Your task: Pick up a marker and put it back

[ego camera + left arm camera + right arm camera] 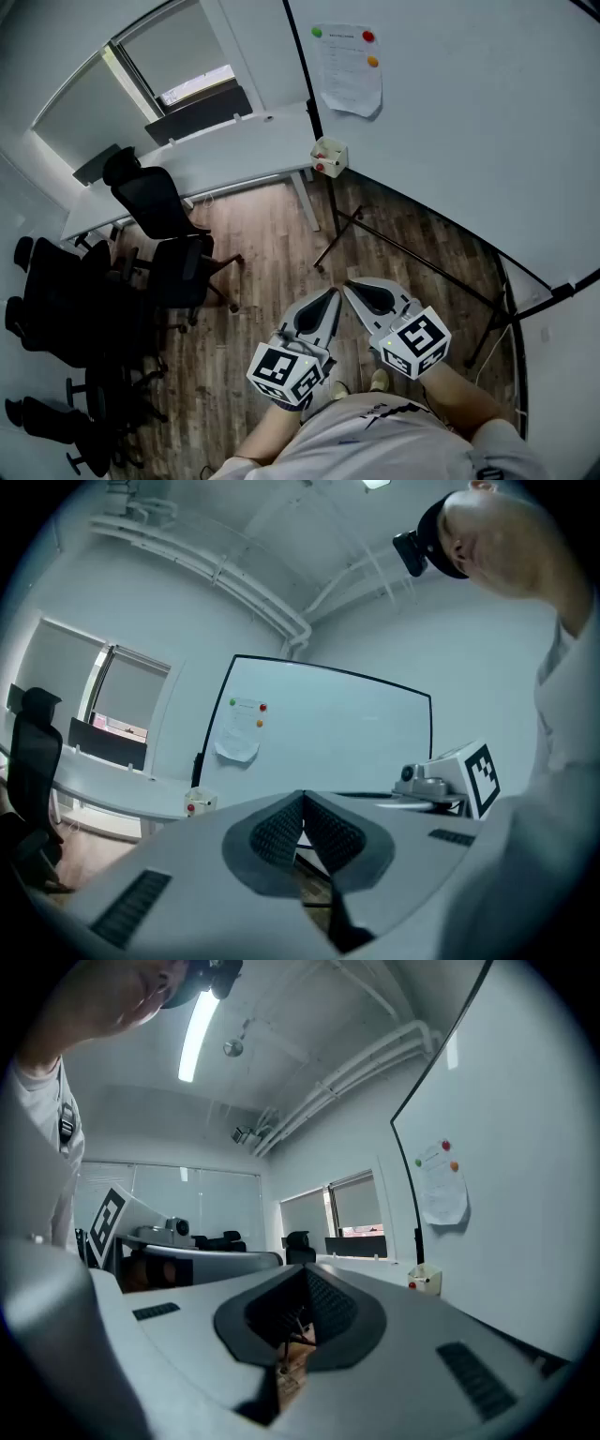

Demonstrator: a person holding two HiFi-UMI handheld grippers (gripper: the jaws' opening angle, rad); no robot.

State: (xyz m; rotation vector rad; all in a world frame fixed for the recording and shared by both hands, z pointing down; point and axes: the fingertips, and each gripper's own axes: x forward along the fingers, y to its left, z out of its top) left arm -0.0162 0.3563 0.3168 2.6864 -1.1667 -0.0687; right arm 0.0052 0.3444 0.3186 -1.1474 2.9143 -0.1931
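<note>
Both grippers were held close together in front of the person's body, pointed towards the whiteboard (450,122). The left gripper (334,293) was seen with its ribbed pads brought together at the tips, and nothing was held between them; only a sliver of wooden floor (272,234) was visible through the gap lower down. The right gripper (349,286) was likewise closed at the tips and nothing was gripped by it. The markers (322,169), red-tipped, were kept in a small pale box (329,156) fixed at the whiteboard's lower left edge, well apart from both grippers. A sheet of paper (347,67) was pinned to the whiteboard above that box by coloured magnets. A long white desk (206,159) was set to the left of the whiteboard, with black office chairs (150,202) grouped beside it.
</note>
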